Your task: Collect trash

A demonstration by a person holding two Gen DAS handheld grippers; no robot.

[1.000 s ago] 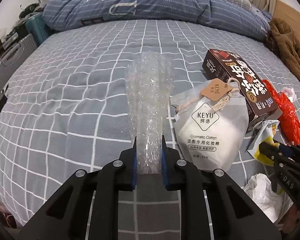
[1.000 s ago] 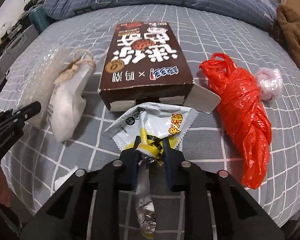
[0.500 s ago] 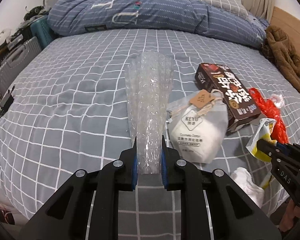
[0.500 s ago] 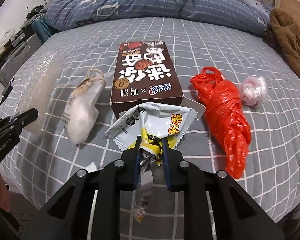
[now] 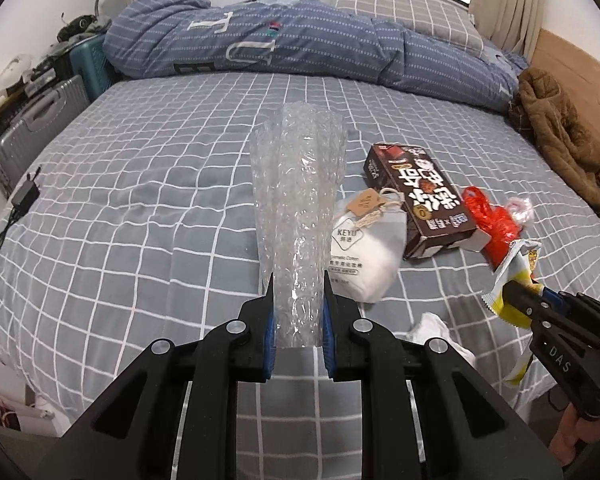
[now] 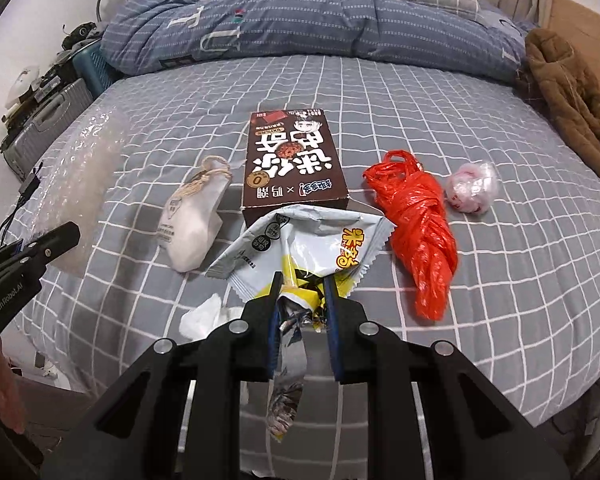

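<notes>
In the left wrist view, our left gripper (image 5: 298, 300) has its fingers clamped on a roll of bubble wrap (image 5: 298, 200) that sticks out ahead of them above the bed (image 5: 140, 184), with a white cotton pouch (image 5: 366, 252) and brown box (image 5: 420, 200) to their right. In the right wrist view, our right gripper (image 6: 303, 294) pinches a crumpled snack wrapper (image 6: 300, 244) between closed fingers, the red plastic bag (image 6: 416, 220) lying right of them and the box just beyond.
</notes>
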